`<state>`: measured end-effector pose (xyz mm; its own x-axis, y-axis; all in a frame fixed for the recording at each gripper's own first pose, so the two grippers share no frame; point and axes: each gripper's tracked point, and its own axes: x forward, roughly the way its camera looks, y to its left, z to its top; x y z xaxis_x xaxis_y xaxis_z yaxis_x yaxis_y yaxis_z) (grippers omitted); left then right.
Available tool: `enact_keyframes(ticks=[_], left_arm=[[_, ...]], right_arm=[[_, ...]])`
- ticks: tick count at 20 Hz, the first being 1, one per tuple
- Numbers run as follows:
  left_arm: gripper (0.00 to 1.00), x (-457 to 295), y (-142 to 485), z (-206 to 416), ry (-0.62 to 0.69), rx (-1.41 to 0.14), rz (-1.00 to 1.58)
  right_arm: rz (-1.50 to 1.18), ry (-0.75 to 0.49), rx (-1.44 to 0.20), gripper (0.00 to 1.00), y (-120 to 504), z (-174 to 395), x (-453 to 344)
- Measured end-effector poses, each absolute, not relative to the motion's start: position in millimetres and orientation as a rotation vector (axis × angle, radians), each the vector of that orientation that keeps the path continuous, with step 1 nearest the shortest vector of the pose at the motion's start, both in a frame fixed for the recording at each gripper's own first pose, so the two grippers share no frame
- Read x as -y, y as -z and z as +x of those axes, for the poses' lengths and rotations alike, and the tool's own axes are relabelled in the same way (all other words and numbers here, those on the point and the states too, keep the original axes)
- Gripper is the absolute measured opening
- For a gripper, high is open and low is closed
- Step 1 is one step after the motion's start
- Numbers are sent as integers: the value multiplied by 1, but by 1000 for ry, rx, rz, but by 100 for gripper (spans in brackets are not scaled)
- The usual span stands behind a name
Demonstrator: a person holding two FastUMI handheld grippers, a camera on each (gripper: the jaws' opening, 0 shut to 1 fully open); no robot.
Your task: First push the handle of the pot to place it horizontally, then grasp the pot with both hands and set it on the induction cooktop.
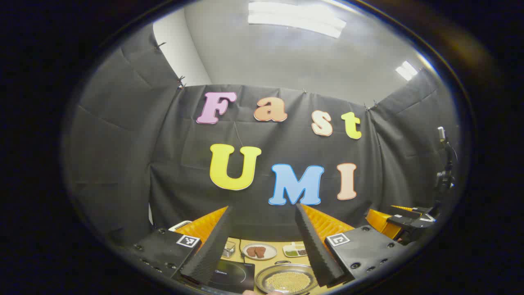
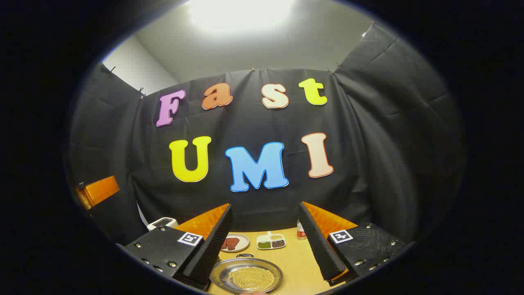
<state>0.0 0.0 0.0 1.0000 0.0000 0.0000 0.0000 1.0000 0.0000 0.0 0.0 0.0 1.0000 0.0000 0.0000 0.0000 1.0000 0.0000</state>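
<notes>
1. My left gripper (image 1: 262, 262) hangs above the table with its ribbed fingers (image 1: 206, 254) spread wide, holding nothing; my right gripper (image 2: 264, 256) is likewise wide open and empty.
2. Just below me I see the shallow round metal pot (image 2: 246, 275), filled with small yellowish grains, on the pale wooden table (image 2: 301, 262); its thin loop handle (image 2: 245, 256) sits at the far rim.
3. In the left gripper view, the flat black glass induction cooktop (image 1: 233, 275) lies just left of the pot (image 1: 286, 279).
4. Farther back sit a round plate of brown meat (image 2: 235, 242) and a white divided dish (image 2: 271, 241).
5. Creased black cloth (image 2: 368, 135) closes the booth under a grey ceiling.
</notes>
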Motion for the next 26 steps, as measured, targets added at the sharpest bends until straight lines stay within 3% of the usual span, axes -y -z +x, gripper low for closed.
enact_keyframes(ticks=[24, 26], left_arm=[[97, -7, 3, 21, -55, 6, -4], [99, -12, 9, 24, -60, -4, 3]], right_arm=[[-3, -114, -114, 97, 45, 35, -19], [1, -108, -152, 90, 57, 32, -16]])
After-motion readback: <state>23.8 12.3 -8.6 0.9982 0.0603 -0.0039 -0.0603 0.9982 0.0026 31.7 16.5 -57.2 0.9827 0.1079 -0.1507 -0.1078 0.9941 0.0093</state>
